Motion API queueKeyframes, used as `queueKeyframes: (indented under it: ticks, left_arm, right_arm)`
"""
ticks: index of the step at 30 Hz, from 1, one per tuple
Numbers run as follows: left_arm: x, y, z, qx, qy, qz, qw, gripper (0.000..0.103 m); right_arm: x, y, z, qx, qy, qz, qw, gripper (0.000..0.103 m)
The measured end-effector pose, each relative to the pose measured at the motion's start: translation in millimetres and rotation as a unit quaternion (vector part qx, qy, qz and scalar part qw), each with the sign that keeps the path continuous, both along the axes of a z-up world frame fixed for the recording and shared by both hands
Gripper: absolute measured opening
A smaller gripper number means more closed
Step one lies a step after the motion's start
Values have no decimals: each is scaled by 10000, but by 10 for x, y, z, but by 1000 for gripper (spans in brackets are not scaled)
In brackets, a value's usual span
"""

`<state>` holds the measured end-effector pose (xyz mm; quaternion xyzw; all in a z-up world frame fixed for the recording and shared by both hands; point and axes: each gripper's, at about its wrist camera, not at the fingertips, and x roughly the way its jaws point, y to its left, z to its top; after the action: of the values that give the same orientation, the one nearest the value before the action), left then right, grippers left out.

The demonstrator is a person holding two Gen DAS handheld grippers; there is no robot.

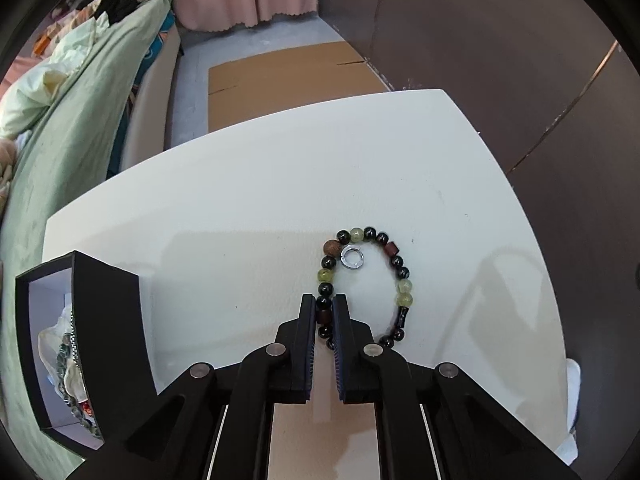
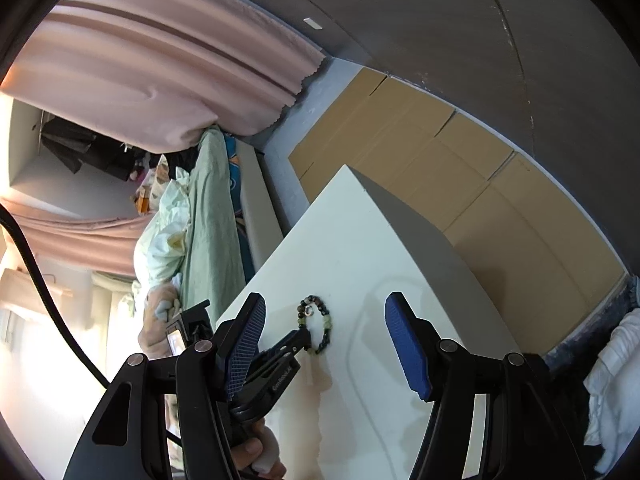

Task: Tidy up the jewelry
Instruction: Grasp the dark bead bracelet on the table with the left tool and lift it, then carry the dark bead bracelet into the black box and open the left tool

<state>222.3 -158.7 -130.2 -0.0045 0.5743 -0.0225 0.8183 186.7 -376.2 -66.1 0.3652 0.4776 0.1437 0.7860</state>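
The left gripper (image 1: 323,314) clenches the beaded bracelet (image 1: 402,272) on the white table (image 1: 248,200), while the right gripper (image 2: 325,344) hovers released.

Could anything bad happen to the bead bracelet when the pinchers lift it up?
Maybe, yes. The left gripper is shut on only a bead or two of the bracelet, so the round beads might slip out and drop back on the white table. A small silver ring lies inside the loop, touching the beads, so it could get dragged or knocked away. The black box sits at the table's edge, so a bump might push it off.
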Motion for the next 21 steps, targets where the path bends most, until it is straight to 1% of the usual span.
queueKeyframes:
  ticks: [2,4,8,12,16,21]
  left_arm:
    - [-35,34,56,-27,-116,-38,9999,8]
    - [-51,99,133,-170,-206,-45,9996,8]
    - [-87,188,337,-330,-413,-86,9986,8]
    - [-187,263,585,-533,-687,-147,9961,8]
    - [-248,358,782,-659,-926,-160,9934,8]
    - [-356,616,973,-836,-1191,12,9894,8]
  right_arm:
    - [10,24,-5,-9,-5,36,10000,63]
    - [19,50,-5,-30,-14,72,10000,63]
    - [48,100,-24,-77,-3,120,9999,63]
    - [85,159,-68,-127,39,181,9997,63]
    - [118,291,-87,-223,45,314,9992,63]
    - [150,516,-123,-376,53,571,9976,63]
